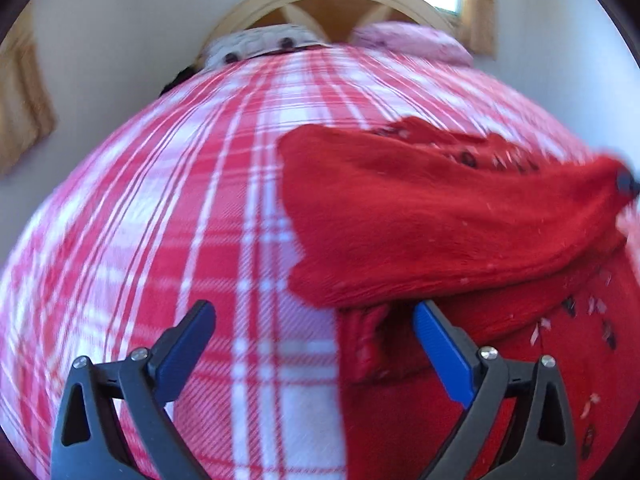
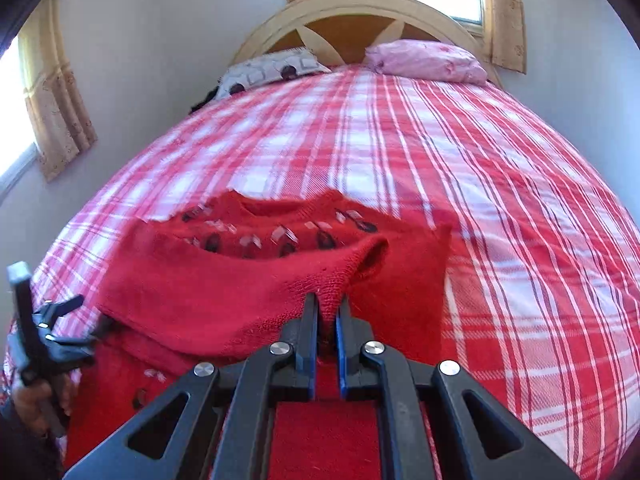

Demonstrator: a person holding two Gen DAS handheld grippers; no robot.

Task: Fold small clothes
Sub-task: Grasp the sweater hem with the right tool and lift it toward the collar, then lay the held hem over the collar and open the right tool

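Observation:
A small red knitted sweater (image 2: 224, 292) with dark and pale beads near its neckline lies on the plaid bed. Its lower part is folded up over the body. My right gripper (image 2: 329, 304) is shut on the sweater's knit edge and holds that fold raised. In the left wrist view the sweater (image 1: 440, 216) fills the right side, with the right gripper's tip (image 1: 625, 182) at its far corner. My left gripper (image 1: 316, 312) is open and empty, its right finger beside the ribbed cuff (image 1: 366, 336). It also shows at the sweater's left edge in the right wrist view (image 2: 68, 320).
A red and white plaid blanket (image 2: 460, 168) covers the bed. A patterned pillow (image 2: 272, 68) and a pink pillow (image 2: 428, 60) lie at the wooden headboard (image 2: 360, 8). Curtained windows (image 2: 56, 112) are on the left and behind. A wall runs along the bed's left side.

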